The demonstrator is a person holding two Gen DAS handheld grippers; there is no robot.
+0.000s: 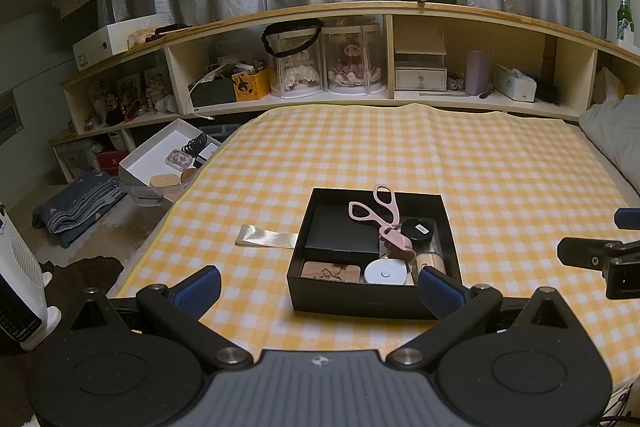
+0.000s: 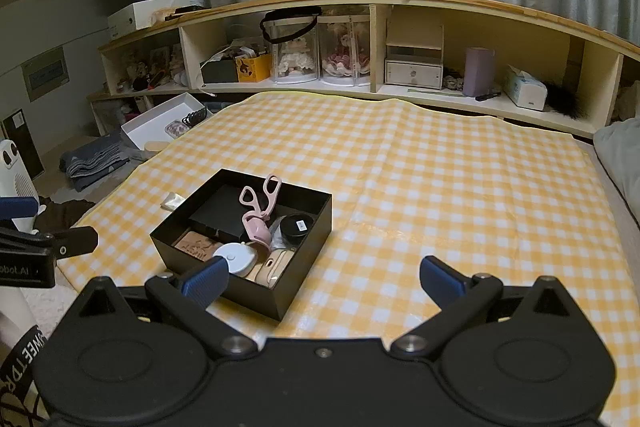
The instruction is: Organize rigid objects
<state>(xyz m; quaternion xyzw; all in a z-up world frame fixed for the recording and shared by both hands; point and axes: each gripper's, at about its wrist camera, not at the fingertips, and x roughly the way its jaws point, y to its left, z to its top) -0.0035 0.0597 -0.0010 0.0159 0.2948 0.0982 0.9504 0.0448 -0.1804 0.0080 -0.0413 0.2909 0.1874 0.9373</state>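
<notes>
Both tools stand wide with nothing between their blue pads. The left tool (image 1: 320, 285) hovers low over the yellow checked cloth (image 1: 500, 179), its pads flanking the near wall of the black box (image 1: 360, 301). The right tool (image 2: 324, 281) hangs further right, the box at its ten o'clock.

Inside the box: a pink eyelash curler (image 1: 382, 223) leaning on a smaller black box (image 1: 340, 235), a black round jar (image 1: 418, 229) at three o'clock, a white round case (image 1: 386, 273) and a brown card (image 1: 330, 271) along the near wall. A silver strip (image 1: 266, 237) lies on the cloth at the box's nine o'clock, touching its wall.
</notes>
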